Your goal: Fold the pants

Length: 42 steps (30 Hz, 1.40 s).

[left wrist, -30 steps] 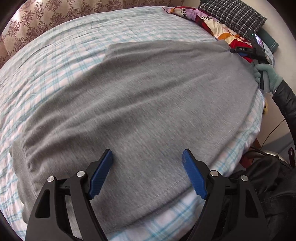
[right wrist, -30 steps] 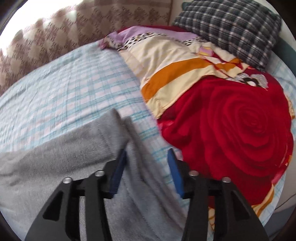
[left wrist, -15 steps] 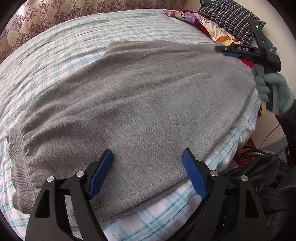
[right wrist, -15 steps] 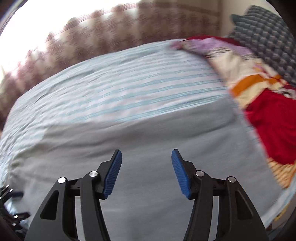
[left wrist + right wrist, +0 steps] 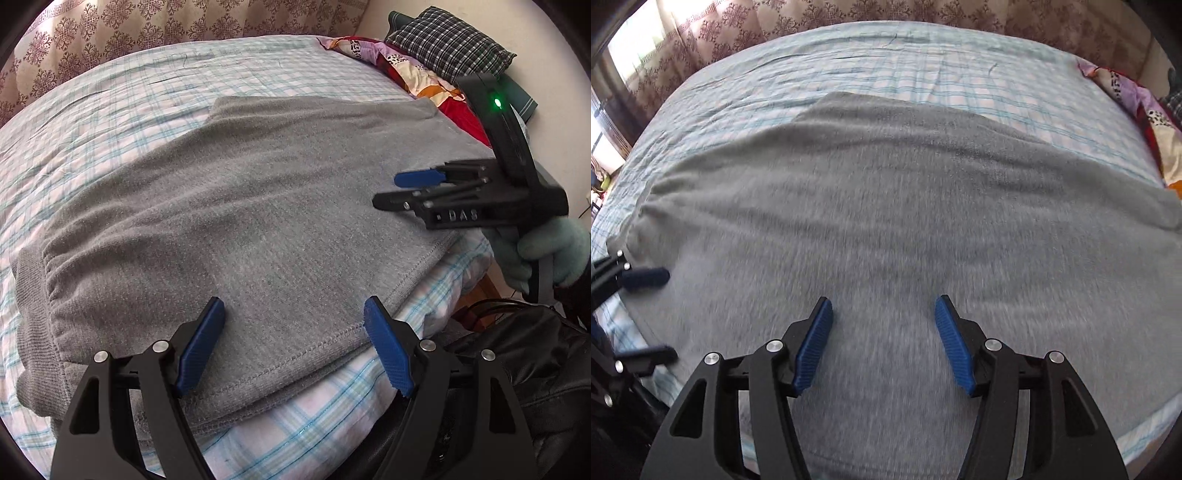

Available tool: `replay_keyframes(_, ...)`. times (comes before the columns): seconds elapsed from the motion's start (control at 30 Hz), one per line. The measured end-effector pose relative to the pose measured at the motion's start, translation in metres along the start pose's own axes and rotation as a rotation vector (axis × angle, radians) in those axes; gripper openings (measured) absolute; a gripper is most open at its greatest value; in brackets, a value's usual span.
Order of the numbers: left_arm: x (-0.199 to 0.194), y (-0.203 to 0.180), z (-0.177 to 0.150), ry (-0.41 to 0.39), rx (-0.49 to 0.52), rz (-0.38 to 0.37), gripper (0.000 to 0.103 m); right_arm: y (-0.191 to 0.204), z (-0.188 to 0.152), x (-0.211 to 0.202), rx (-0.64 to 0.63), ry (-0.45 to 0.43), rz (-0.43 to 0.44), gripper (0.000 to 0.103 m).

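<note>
Grey pants [image 5: 258, 206] lie flat on the checked bed sheet [image 5: 147, 92], elastic waistband [image 5: 29, 295] at the left, stitched hem along the near edge. My left gripper [image 5: 293, 301] hovers open over that near hem, nothing between its blue pads. In the left wrist view my right gripper [image 5: 386, 191] comes in from the right, held by a gloved hand [image 5: 543, 251], low over the pants' right part. Its own view shows it [image 5: 883, 299] open above the grey fabric [image 5: 886, 203], holding nothing. The left gripper [image 5: 670, 314] shows at that view's left edge.
A red and patterned blanket [image 5: 424, 81] and a checked pillow [image 5: 450, 44] lie at the bed's far right. A patterned curtain [image 5: 147, 29] runs behind the bed. A black jacket or bag [image 5: 517, 350] sits below the bed's near right edge.
My right gripper swept from the pants' end beside the red blanket to over the middle of the pants, rolling as it went. The left gripper stayed open and nearly still.
</note>
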<state>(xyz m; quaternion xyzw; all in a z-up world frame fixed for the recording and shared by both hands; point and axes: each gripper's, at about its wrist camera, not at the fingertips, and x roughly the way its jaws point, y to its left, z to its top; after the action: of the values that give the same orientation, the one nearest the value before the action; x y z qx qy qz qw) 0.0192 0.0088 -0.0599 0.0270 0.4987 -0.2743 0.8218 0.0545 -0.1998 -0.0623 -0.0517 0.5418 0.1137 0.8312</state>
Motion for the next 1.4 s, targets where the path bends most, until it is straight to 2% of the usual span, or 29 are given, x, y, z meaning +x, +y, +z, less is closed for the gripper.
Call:
replay_keyframes(0.13,-0.013,0.003,0.011,-0.035,-0.036,-0.012,0.079,0.005,-0.01,-0.006,-0.013,-0.033,-0.023,0.059)
replay_keyframes(0.23,-0.021,0.003,0.014,-0.055,-0.017,0.079,0.08,0.008,-0.012,-0.008,-0.018,-0.041,-0.035,0.059)
replay_keyframes(0.33,-0.016,0.012,0.009,-0.014,-0.021,0.157,0.08,0.006,-0.011,-0.013,0.001,-0.046,-0.029,0.058)
replay_keyframes(0.43,-0.01,0.025,-0.005,0.051,-0.058,0.167,0.08,0.008,-0.012,-0.027,0.035,-0.084,-0.007,0.058)
replay_keyframes(0.53,-0.012,0.026,-0.016,0.05,-0.071,0.172,0.08,0.018,-0.016,-0.041,0.015,-0.123,0.01,0.058)
replay_keyframes(0.63,-0.012,0.025,-0.017,0.049,-0.085,0.186,0.08,0.03,-0.021,-0.035,-0.023,-0.081,0.033,0.058)
replay_keyframes(0.73,-0.015,0.025,-0.02,0.041,-0.093,0.184,0.08,0.035,-0.031,-0.023,-0.044,-0.026,0.015,0.06)
replay_keyframes(1.0,-0.021,0.015,-0.007,0.014,-0.078,0.192,0.08,0.029,-0.036,-0.026,-0.022,-0.026,0.042,0.06)
replay_keyframes(1.07,-0.023,0.005,0.004,-0.013,-0.057,0.176,0.08,0.024,-0.034,-0.031,0.001,-0.034,0.064,0.06)
replay_keyframes(1.17,-0.021,-0.015,0.021,-0.046,-0.005,0.155,0.086,0.009,-0.031,-0.043,0.055,-0.06,0.079,0.06)
replay_keyframes(1.3,-0.012,-0.038,0.041,-0.062,0.042,0.125,0.089,-0.03,-0.034,-0.065,0.135,-0.121,0.027,0.06)
replay_keyframes(1.4,-0.001,-0.052,0.051,-0.061,0.068,0.11,0.089,-0.075,-0.038,-0.076,0.228,-0.155,-0.039,0.06)
